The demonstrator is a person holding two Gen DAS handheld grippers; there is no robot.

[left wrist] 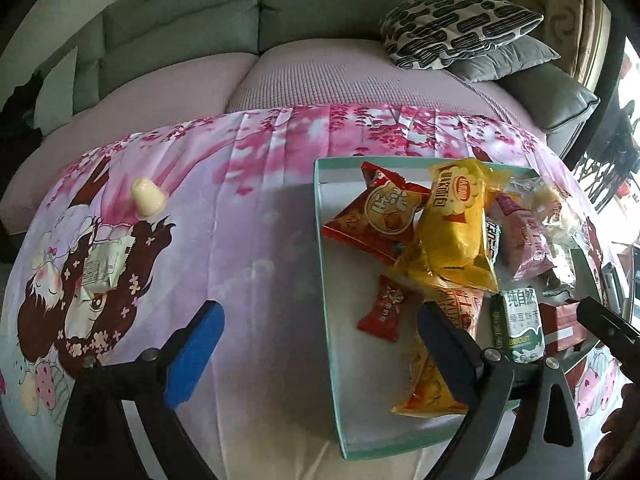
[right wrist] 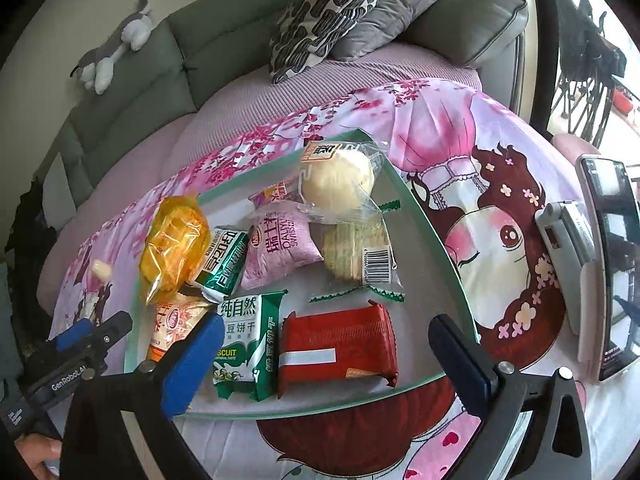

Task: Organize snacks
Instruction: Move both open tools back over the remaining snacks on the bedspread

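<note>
Left gripper (left wrist: 316, 344): jaws spread wide, holding nothing, over the near-left edge of the tray (left wrist: 326, 280).
Right gripper (right wrist: 326, 354): jaws spread wide, holding nothing, above the red packet (right wrist: 340, 350) at the tray's near edge.
Snacks in tray: green biscuit pack (right wrist: 244, 348), pink bun pack (right wrist: 280, 246), yellow packet (left wrist: 452, 228), piled together.
Outside tray: jelly cup (left wrist: 147, 197) and small white sachet (left wrist: 102, 268), well left of the tray on the cartoon cloth (left wrist: 248, 208).

Both tongs, left (left wrist: 320, 344) and right (right wrist: 328, 360), wide apart, empty.
</note>
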